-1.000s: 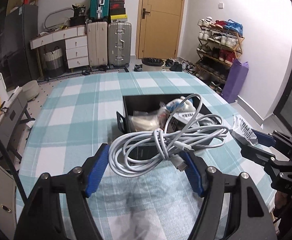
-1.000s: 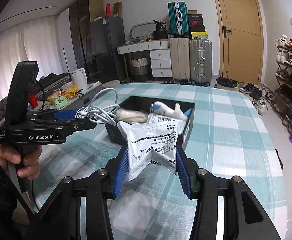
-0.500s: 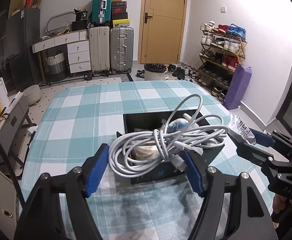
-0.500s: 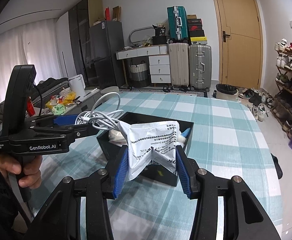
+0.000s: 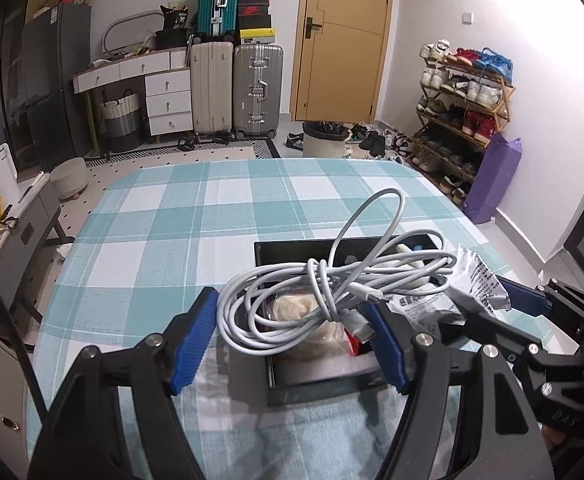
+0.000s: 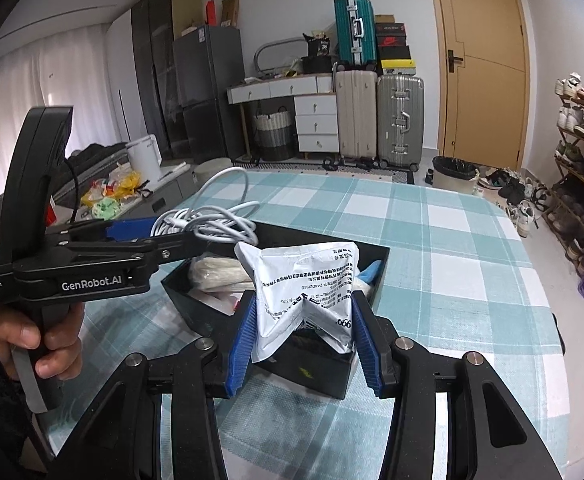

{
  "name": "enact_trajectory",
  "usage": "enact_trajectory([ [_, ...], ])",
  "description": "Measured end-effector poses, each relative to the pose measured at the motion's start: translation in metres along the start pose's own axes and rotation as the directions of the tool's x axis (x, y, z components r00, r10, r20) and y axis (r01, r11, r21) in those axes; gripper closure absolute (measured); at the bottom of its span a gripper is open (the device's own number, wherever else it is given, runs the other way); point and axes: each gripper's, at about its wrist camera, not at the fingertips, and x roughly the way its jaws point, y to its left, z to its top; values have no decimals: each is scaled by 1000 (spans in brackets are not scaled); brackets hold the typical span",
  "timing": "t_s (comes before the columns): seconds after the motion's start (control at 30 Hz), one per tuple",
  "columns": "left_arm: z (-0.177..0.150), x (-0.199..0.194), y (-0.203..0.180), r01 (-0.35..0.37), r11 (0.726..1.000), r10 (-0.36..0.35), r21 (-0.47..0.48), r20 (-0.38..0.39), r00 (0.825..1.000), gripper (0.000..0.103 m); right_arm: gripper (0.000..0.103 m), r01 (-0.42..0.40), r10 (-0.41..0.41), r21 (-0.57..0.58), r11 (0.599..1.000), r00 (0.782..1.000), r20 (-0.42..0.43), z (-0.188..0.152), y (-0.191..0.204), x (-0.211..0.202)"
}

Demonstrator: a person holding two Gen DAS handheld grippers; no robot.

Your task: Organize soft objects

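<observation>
My left gripper [image 5: 292, 328] is shut on a loose coil of white cable [image 5: 316, 280], which hangs over the near part of a black box [image 5: 304, 392] on the checked table. My right gripper [image 6: 304, 340] is shut on a crumpled white printed packet [image 6: 304, 280], held above the box's near corner [image 6: 320, 376]. In the right wrist view the left gripper [image 6: 163, 236] reaches in from the left with the cable [image 6: 219, 224]. In the left wrist view the right gripper [image 5: 492, 300] comes from the right with the packet [image 5: 476, 280]. A beige soft bundle [image 5: 296, 308] lies inside the box.
A teal-and-white checked cloth [image 5: 195, 216] covers the table. A blue-and-white soft toy [image 6: 372, 272] lies in the box. A person's hand [image 6: 31, 332] grips the left tool. Suitcases [image 5: 235, 88], a bin [image 5: 326, 138] and a shoe rack [image 5: 460, 112] stand beyond the table.
Both grippers have moved forward with their loads. The black box has gone from ahead of them to right beneath the cable and the packet. Neither grip has altered.
</observation>
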Motion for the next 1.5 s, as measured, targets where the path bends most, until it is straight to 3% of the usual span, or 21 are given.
enact_trajectory([
  [0.3, 0, 27, -1, -20, 1000, 21, 19, -36, 999, 31, 57, 25, -27, -28, 999, 997, -79, 2, -1, 31],
  [0.73, 1, 39, -3, -36, 999, 38, 36, -38, 999, 29, 57, 41, -47, -49, 998, 992, -114, 3, -3, 55],
  [0.83, 1, 39, -4, -39, 998, 42, 53, -51, 998, 28, 51, 41, -48, -59, 997, 993, -112, 4, -2, 54],
  [0.93, 0, 38, -3, -16, 999, 19, 42, -69, 997, 28, 30, 18, -24, -67, 998, 996, -88, 3, 2, 45],
  [1.0, -1, 32, -1, 2, 999, 0, 38, -64, 998, 18, 15, 23, -28, -84, 996, 998, -58, 2, 5, 36],
  [1.1, -2, 22, 0, 8, 999, -7, 36, -41, 999, 6, 5, 39, -43, -96, 995, 998, -35, -1, 8, 27],
  [1.17, -3, 11, 3, 14, 999, -13, 29, -17, 1000, 0, 1, 53, -54, -83, 995, 998, -20, -5, 7, 21],
  [1.5, -21, -32, 6, 30, 999, -32, 24, 93, 995, 0, 1, 82, -80, -32, 996, 996, 42, -21, 5, -6],
])
